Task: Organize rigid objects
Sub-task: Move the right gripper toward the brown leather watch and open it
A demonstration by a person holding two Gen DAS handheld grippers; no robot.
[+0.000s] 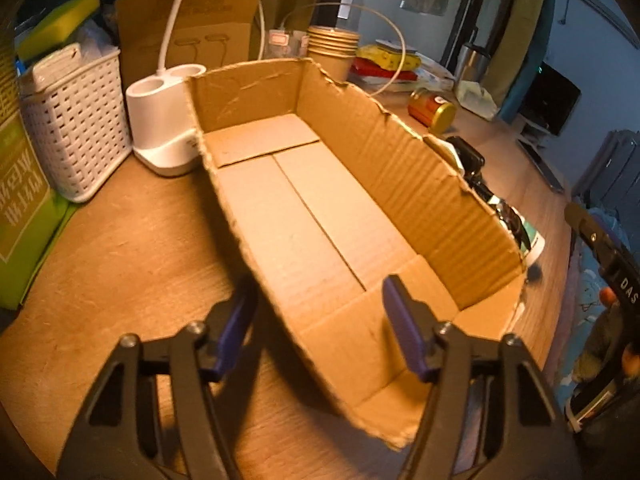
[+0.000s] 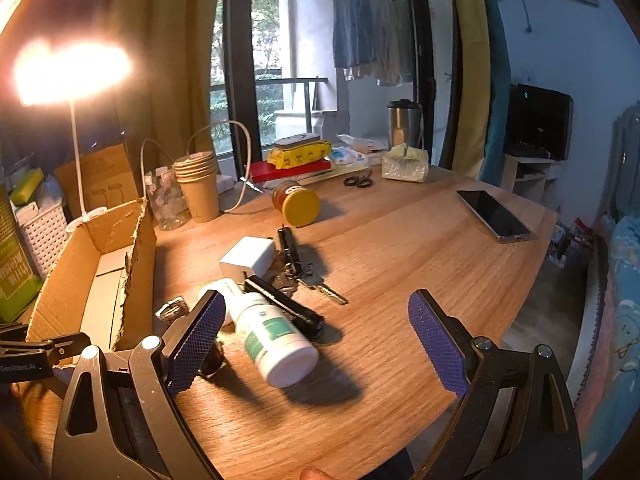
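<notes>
An open cardboard box (image 1: 320, 216) is seen on the wooden table (image 1: 120, 240), its inside bare and its flaps torn off along ragged edges. The left gripper (image 1: 320, 320) is held astride the near left wall of the box: one purple pad is outside the wall, the other inside, and the jaws are about half open. The pads are not seen pressing on the cardboard, so nothing is gripped.

The right gripper (image 2: 316, 344) is held wide open above the table, with nothing clamped. Between and just beyond its pads a white bottle (image 2: 268, 336) with a green label is lying on its side. Touching it behind are a black folding tool (image 2: 286, 308), a bunch of keys (image 2: 316, 280) and a white charger (image 2: 248, 258). A small shiny object (image 2: 173, 310), too blurred to identify, is seen between the bottle and the box.

Farther back, a jar with a yellow lid (image 2: 298, 202) is lying on its side, near a stack of paper cups (image 2: 198, 184). A phone (image 2: 494, 216) is lying flat near the far right edge. To the left of the box, a white lamp base (image 1: 164, 124) and a white basket (image 1: 76, 120) are standing.
</notes>
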